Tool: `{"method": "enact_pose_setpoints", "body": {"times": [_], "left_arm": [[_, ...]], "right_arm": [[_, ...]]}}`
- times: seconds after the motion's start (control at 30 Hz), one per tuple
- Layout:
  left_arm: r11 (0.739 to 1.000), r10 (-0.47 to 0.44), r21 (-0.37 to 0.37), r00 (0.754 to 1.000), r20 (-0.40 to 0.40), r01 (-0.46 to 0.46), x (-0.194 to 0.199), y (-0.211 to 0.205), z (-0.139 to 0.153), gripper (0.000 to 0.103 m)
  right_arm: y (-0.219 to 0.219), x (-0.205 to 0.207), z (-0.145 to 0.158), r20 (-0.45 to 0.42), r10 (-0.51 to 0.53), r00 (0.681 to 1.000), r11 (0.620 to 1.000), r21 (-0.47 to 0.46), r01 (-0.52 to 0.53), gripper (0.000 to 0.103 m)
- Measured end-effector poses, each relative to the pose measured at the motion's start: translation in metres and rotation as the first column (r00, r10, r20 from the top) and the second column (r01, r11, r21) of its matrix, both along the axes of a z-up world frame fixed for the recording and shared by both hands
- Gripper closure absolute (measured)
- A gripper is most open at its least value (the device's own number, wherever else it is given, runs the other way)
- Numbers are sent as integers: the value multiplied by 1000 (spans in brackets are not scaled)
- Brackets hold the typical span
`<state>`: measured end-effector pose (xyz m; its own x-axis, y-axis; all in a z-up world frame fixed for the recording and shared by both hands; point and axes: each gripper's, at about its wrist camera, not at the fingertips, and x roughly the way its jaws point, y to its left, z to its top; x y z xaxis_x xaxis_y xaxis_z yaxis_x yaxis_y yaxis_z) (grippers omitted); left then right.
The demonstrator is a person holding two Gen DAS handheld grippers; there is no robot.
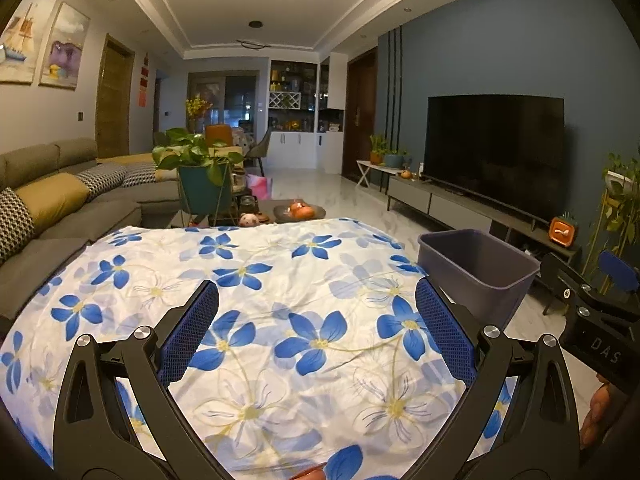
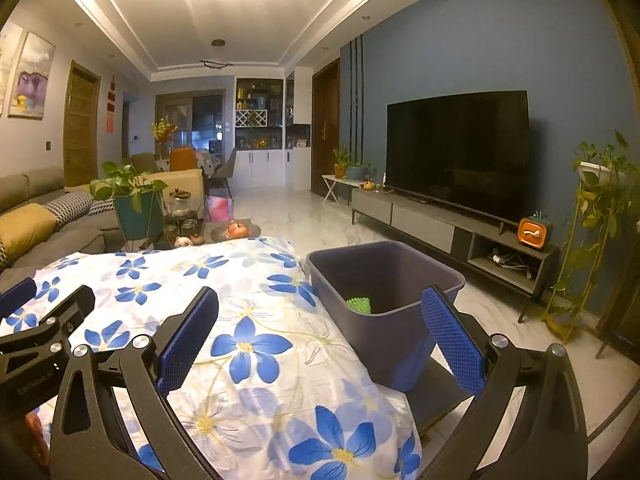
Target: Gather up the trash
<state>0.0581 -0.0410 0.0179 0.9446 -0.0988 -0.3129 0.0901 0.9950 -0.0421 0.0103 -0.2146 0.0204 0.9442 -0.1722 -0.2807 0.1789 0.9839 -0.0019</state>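
**Inspector A:** Largest item first. A television (image 2: 458, 152) fills the right centre of the right wrist view, standing on a low grey cabinet (image 2: 436, 224) against the blue wall. A grey sofa (image 1: 52, 196) with yellow and patterned cushions runs along the left edge of the left wrist view.

**Inspector B:** Confirmed. The table (image 1: 256, 320) occupies the lower centre of both views, covered by a white cloth printed with blue flowers. No loose trash shows on the cloth in either view.

**Inspector A:** The bin (image 2: 384, 304), dark purple-grey and open-topped, stands just beside the table's right edge, lower right of centre in the right wrist view. Contents?

**Inspector B:** One green spiky item (image 2: 359, 305) lies on the bin floor near its front wall. What it is I cannot tell. From the left wrist view the bin's interior is not readable.

**Inspector A:** A potted plant (image 1: 200, 168) in a teal pot stands beyond the table, left of centre.

**Inspector B:** Tools. The left tool (image 1: 316, 332) hangs above the cloth, blue pads spread wide, nothing between them. The right tool (image 2: 320, 340) is likewise spread wide and empty, one pad over the cloth, the other in front of the bin's near wall. Each tool appears at the edge of the other's view.
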Motion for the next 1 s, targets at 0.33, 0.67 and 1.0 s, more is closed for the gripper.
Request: {"method": "enact_pose_setpoints", "body": {"times": [0.33,0.67,1.0], "left_arm": [[1000,-3,-10,1000,11,3,-16,16,1,6],[1000,-3,-13,1000,11,3,-18,18,0,6],[1000,-7,-16,1000,13,7,-22,19,0,6]], "right_arm": [[22,-18,8,31,7,1000,1000,-16,-7,5],[28,-18,7,35,17,999,1000,-19,-16,5],[30,-17,5,37,23,999,1000,-16,-23,5]]}}
